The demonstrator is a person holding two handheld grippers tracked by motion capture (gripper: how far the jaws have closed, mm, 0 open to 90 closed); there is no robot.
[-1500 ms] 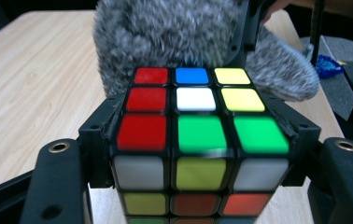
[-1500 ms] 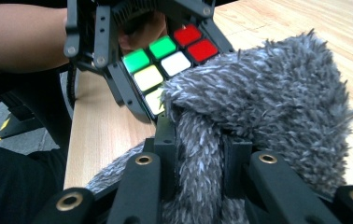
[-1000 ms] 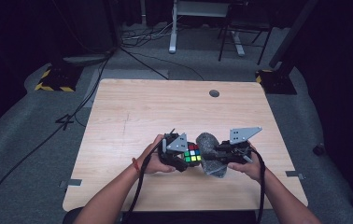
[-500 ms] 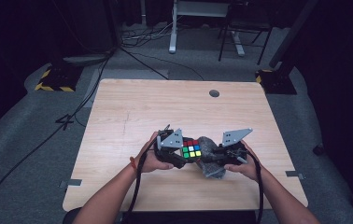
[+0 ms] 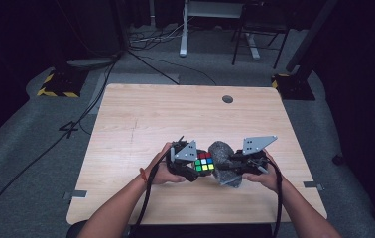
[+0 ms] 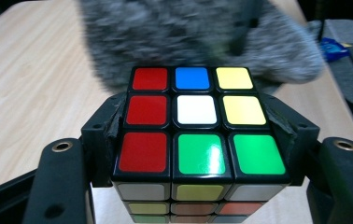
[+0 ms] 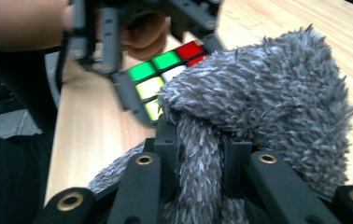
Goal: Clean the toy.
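Both forearms, entering from the lower edge of the high view, are bare, with an orange band at the left wrist. The left gripper (image 5: 195, 166) and right gripper (image 5: 237, 166) are black, each topped by a grey three-cornered plate and trailing a black cable. Close up, the black jaws carry brass-ringed screw holes.

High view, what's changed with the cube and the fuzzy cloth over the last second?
Little changed. The cube turned slightly in the left claw, and both hands shifted a touch. The left claw stays shut on the cube, the right claw on the grey cloth, pressed together above the table.
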